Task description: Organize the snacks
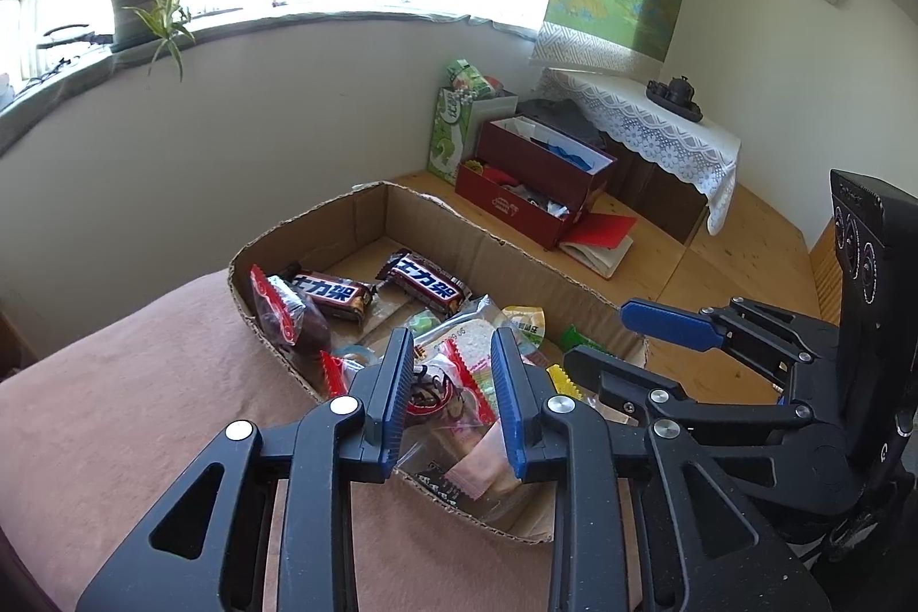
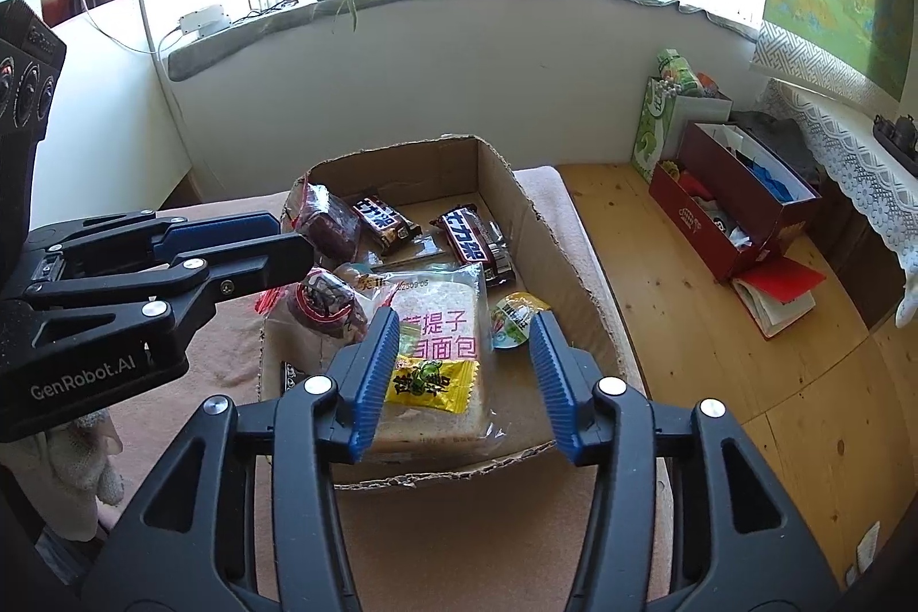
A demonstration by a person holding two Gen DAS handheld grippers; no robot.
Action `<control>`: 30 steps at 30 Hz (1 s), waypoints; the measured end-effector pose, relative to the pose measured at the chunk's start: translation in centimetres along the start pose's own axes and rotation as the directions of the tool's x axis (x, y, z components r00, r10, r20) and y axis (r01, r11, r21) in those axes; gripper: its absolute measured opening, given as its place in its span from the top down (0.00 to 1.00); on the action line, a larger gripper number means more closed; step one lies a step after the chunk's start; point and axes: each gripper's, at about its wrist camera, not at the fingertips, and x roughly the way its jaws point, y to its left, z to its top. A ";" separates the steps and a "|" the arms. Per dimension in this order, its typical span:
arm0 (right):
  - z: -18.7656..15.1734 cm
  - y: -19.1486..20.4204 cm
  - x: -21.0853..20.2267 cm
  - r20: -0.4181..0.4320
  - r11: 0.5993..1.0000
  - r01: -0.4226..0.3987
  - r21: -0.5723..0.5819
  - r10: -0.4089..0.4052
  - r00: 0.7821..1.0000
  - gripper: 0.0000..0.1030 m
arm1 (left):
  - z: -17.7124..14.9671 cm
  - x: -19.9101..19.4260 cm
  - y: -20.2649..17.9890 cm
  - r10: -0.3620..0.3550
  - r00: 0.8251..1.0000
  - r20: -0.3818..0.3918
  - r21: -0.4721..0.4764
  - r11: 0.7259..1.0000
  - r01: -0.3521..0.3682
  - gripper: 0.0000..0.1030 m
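A shallow cardboard box (image 2: 539, 233) sits on a pink-brown cloth and holds the snacks. In it lie two dark chocolate bars (image 2: 473, 239), two red-wrapped dark cakes (image 2: 327, 216), a bagged bread slice (image 2: 442, 325), a yellow candy packet (image 2: 433, 385) on the bread and a jelly cup (image 2: 516, 316). My right gripper (image 2: 465, 354) is open above the bread and yellow packet, holding nothing. My left gripper (image 1: 453, 371) is open above a red-wrapped cake (image 1: 436, 391) at the box's near end. The box (image 1: 401, 210) and bars (image 1: 427, 288) show in the left wrist view too.
The cloth (image 1: 115, 411) covers the surface left of the box. A wooden platform (image 2: 717, 354) lies to the right, with red boxes (image 2: 740, 205), an open book (image 2: 774, 296) and a green bag (image 2: 660, 124). A lace-covered table (image 2: 849, 153) stands at far right.
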 end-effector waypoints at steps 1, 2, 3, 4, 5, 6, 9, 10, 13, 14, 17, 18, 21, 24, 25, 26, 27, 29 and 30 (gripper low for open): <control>-0.1 0.1 -0.2 0.002 1.000 0.001 0.001 -0.001 1.000 0.46 | -0.1 -0.3 0.0 0.004 1.000 0.004 -0.001 1.000 -0.004 0.71; -0.1 0.2 -0.4 0.005 1.000 0.002 0.001 -0.002 1.000 0.44 | -0.2 -0.6 0.1 0.008 1.000 0.009 -0.003 1.000 -0.008 0.68; -0.2 0.3 -0.6 0.009 1.000 0.002 0.001 -0.002 1.000 0.43 | -0.3 -0.9 0.2 0.012 1.000 0.014 -0.007 1.000 -0.012 0.67; -0.3 0.4 -0.8 0.012 1.000 0.005 0.001 -0.005 1.000 0.40 | -0.5 -1.2 0.3 0.014 1.000 0.018 -0.013 1.000 -0.013 0.66; -0.3 0.6 -1.0 0.016 1.000 0.009 0.000 -0.009 1.000 0.35 | -0.6 -1.5 0.3 0.015 1.000 0.021 -0.019 1.000 -0.015 0.64; -0.4 0.7 -1.3 0.023 1.000 0.015 0.000 -0.015 1.000 0.32 | -0.7 -1.7 0.3 0.018 1.000 0.024 -0.025 1.000 -0.017 0.61; -0.6 1.0 -2.1 0.044 0.999 0.036 0.000 -0.036 0.998 0.21 | -1.1 -2.6 0.4 0.031 0.999 0.037 -0.033 0.999 -0.030 0.49; -0.7 1.2 -2.4 0.049 0.999 0.044 -0.002 -0.044 0.998 0.18 | -1.3 -2.9 0.4 0.040 0.998 0.039 -0.031 0.999 -0.038 0.45; -0.9 1.6 -3.1 0.068 0.997 0.077 -0.012 -0.076 0.995 0.11 | -1.7 -3.6 0.2 0.069 0.996 0.052 -0.029 0.997 -0.068 0.37; -1.0 1.8 -3.4 0.075 0.996 0.087 -0.016 -0.085 0.994 0.09 | -1.9 -3.8 0.2 0.075 0.996 0.056 -0.030 0.997 -0.073 0.35; -1.4 2.4 -4.1 0.088 0.994 0.108 -0.029 -0.105 0.991 0.05 | -2.3 -4.3 0.1 0.094 0.994 0.063 -0.032 0.995 -0.092 0.32; -1.4 2.5 -4.3 0.092 0.993 0.112 -0.031 -0.109 0.990 0.05 | -2.4 -4.5 0.1 0.099 0.993 0.064 -0.035 0.995 -0.097 0.32; -1.7 2.7 -4.8 0.099 0.993 0.119 -0.026 -0.116 0.988 0.04 | -2.7 -4.9 0.2 0.106 0.992 0.067 -0.048 0.994 -0.103 0.30; -1.7 2.6 -5.1 0.103 0.993 0.117 -0.011 -0.115 0.988 0.04 | -3.1 -5.4 0.2 0.126 0.989 0.072 -0.051 0.991 -0.123 0.29; -1.8 2.6 -5.2 0.103 0.993 0.115 -0.004 -0.114 0.988 0.04 | -3.1 -5.5 0.2 0.131 0.989 0.074 -0.055 0.990 -0.127 0.29; -1.8 2.5 -5.3 0.104 0.994 0.113 0.000 -0.113 0.988 0.04 | -3.1 -5.7 0.3 0.134 0.988 0.077 -0.059 0.990 -0.130 0.29; -1.8 2.5 -5.3 0.105 0.994 0.113 0.003 -0.113 0.988 0.04 | -3.1 -5.8 0.3 0.135 0.988 0.079 -0.061 0.990 -0.131 0.29; -1.8 2.4 -5.5 0.105 0.994 0.113 0.006 -0.113 0.988 0.04 | -3.1 -6.1 0.2 0.138 0.987 0.083 -0.059 0.989 -0.133 0.29; -1.9 2.4 -5.5 0.107 0.993 0.114 0.007 -0.114 0.988 0.04 | -3.2 -6.2 0.1 0.139 0.987 0.085 -0.056 0.989 -0.135 0.29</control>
